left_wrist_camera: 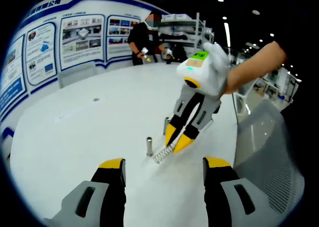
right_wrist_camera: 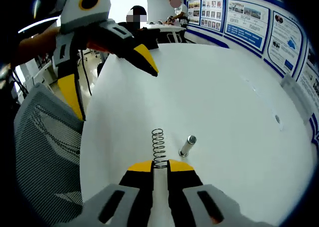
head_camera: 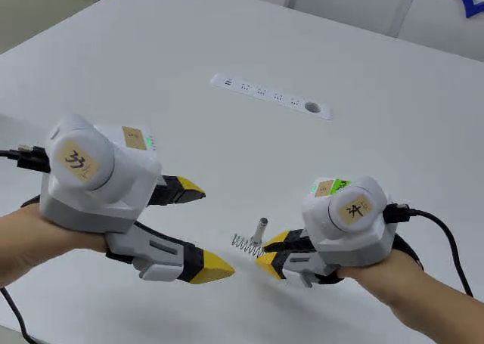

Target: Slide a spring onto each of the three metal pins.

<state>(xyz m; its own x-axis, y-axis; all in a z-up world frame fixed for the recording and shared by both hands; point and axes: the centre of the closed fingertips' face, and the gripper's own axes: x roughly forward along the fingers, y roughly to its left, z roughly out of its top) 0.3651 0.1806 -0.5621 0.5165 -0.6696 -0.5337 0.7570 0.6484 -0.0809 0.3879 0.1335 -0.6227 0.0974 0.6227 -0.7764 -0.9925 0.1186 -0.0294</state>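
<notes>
Tag (head_camera: 78, 162) "33" on L gripper (head_camera: 214, 230)

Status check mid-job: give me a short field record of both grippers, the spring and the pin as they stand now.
left gripper: open, nothing between its jaws, held over the table
right gripper: shut on one end of the spring
spring: sticks out forward from the right gripper, low over the table
pin: stands upright on the table, bare, beside the spring with a gap between them
socket strip: set in the table, farther back
task state: spring not yet on this pin
</notes>
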